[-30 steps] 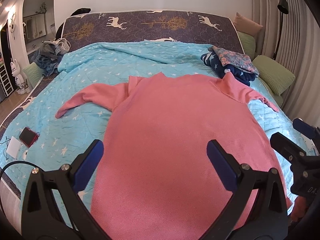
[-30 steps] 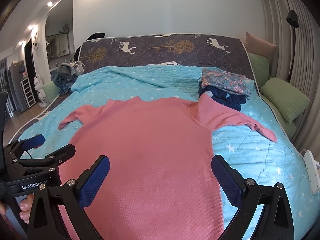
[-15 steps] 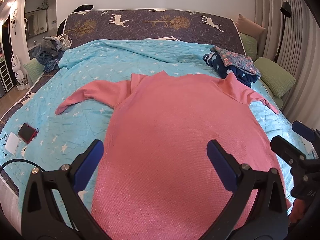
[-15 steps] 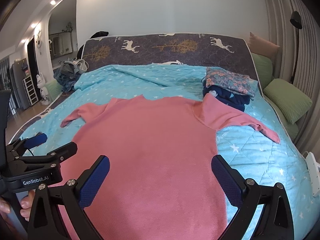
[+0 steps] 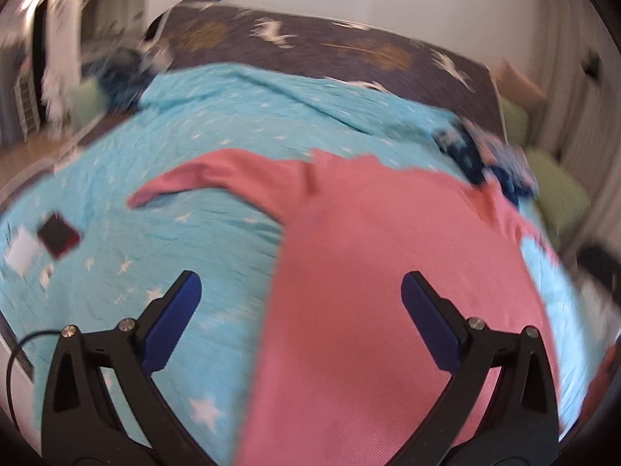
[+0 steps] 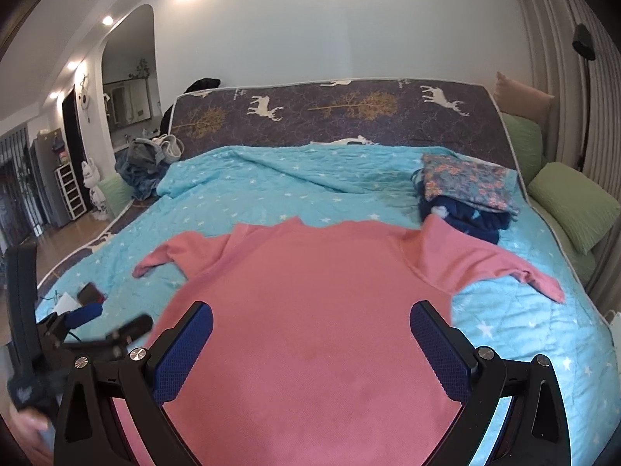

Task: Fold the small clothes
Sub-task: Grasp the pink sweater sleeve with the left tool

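A pink long-sleeved top (image 6: pixel 310 310) lies flat on the light blue star quilt (image 6: pixel 310 186), both sleeves spread out to the sides. It also shows in the blurred left wrist view (image 5: pixel 388 291). My left gripper (image 5: pixel 300 303) is open and empty, over the top's left edge and the quilt beside it. My right gripper (image 6: pixel 310 330) is open and empty above the lower body of the top. The left gripper also shows at the left of the right wrist view (image 6: pixel 104 322).
A stack of folded clothes (image 6: pixel 465 194) sits at the back right of the bed. Green pillows (image 6: pixel 574 206) lie at the right edge. A dark phone (image 5: pixel 58 235) and a white card (image 5: pixel 21 252) lie on the quilt at the left. More clothes (image 6: pixel 143 167) are heaped at the back left.
My left gripper has swung to the left, from over the middle of the top to its left edge; its view is blurred by the motion. The right gripper has risen slightly.
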